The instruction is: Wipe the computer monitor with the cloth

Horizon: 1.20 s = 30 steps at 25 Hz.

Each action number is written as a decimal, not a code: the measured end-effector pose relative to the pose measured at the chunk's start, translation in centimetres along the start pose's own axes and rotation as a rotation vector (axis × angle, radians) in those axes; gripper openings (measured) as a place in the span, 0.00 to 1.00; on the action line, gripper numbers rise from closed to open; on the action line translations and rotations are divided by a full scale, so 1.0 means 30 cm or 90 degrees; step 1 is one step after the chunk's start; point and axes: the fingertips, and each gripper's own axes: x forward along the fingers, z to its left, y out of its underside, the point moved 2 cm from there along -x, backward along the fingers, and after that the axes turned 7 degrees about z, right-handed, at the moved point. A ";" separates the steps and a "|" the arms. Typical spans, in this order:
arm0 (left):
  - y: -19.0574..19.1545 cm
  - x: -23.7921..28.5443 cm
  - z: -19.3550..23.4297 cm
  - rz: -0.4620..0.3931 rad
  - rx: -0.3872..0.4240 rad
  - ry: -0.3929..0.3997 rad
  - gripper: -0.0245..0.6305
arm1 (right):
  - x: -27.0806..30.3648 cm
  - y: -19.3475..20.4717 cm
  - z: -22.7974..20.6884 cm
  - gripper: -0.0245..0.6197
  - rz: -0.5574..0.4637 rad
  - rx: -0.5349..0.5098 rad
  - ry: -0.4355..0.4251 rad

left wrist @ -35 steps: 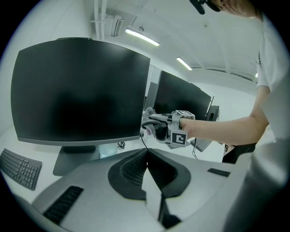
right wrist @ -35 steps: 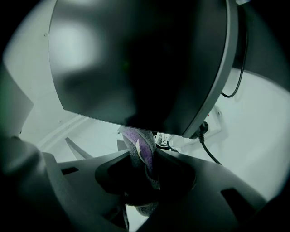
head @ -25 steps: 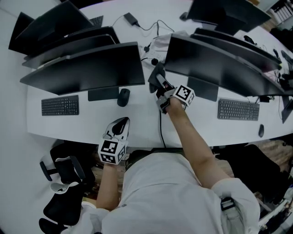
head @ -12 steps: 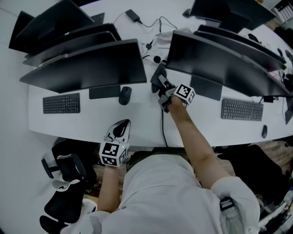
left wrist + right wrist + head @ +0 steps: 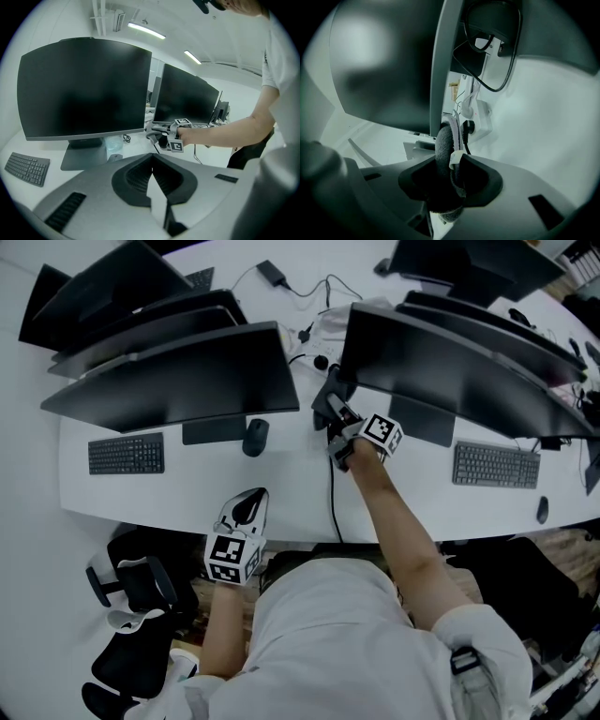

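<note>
White desk — cloth against monitor edge, cable nearby

The head view looks steeply down on the counter; the left hand-held gripper view faces level across it, sharing the right hand-held gripper with the head view; the right gripper view sits close against a monitor edge.

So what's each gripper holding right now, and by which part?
Right gripper is shut on the cloth, pinching a bunched fold. Left gripper holds nothing, jaws together.
</note>
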 end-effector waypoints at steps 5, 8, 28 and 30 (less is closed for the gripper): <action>-0.018 0.013 -0.033 -0.004 0.006 0.006 0.04 | -0.045 -0.029 0.019 0.26 -0.005 -0.019 0.009; -0.036 0.021 -0.066 -0.008 0.013 0.011 0.04 | -0.085 -0.049 0.012 0.26 -0.015 -0.015 0.014; -0.121 0.087 -0.343 -0.007 0.046 0.035 0.04 | -0.413 -0.227 -0.053 0.26 -0.065 -0.009 0.033; -0.135 0.097 -0.376 -0.008 0.053 0.039 0.04 | -0.449 -0.250 -0.060 0.26 -0.068 -0.016 0.038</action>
